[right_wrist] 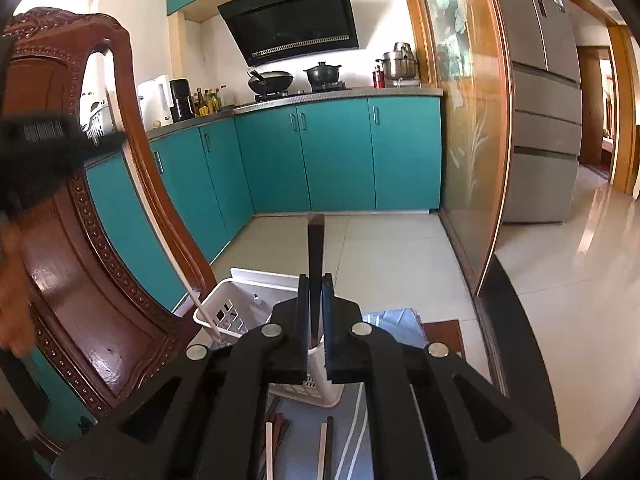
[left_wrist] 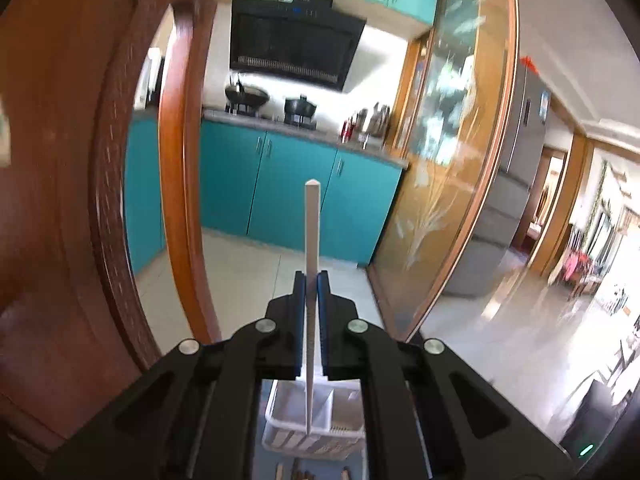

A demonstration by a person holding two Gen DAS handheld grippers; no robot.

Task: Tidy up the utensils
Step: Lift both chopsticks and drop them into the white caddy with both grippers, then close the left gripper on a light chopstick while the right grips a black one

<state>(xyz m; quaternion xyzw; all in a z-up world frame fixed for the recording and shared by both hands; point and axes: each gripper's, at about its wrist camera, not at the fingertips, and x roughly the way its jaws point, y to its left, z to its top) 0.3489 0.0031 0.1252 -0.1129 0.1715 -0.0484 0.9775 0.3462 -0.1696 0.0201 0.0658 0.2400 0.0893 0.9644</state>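
Gripping a white chopstick (left_wrist: 311, 236), the left tool (left_wrist: 311, 280) had its blue-padded fingers (left_wrist: 322, 304) pressed against the stick on both sides, w/ the stick standing upright and its blunt top end well above the tool. Its lower end dropped past the tool into a white plastic utensil basket (left_wrist: 280, 436) seen directly below, which had a divider wall inside and slotted sides. A few more sticks (left_wrist: 298, 474) lay on the worktop just in front of the basket, only their tips visible.

The right tool (right_wrist: 315, 284) was clamped on a dark brown chopstick (right_wrist: 316, 240), also held upright, top end squared off, bottom end running down toward the same basket (right_wrist: 224, 300). In the right wrist view the white chopstick (right_wrist: 176, 260) showed as a long pale line slanting down into the basket's left compartment; the dark one sat over the nearer, right part, tho exact compartment couldn't be told b/c the tool hid it. More chopsticks (right_wrist: 324, 448), pale and dark, lay loose on a blue-grey patterned mat (right_wrist: 352, 432) covering the worktop, near the basket's front.

A carved red-brown wooden chair back (right_wrist: 80, 280) stood just left of the basket. Beyond: teal cabinets (right_wrist: 336, 152), a wok (right_wrist: 270, 80) and a black pot (right_wrist: 322, 72) on the stove, and a black range hood (right_wrist: 292, 20).
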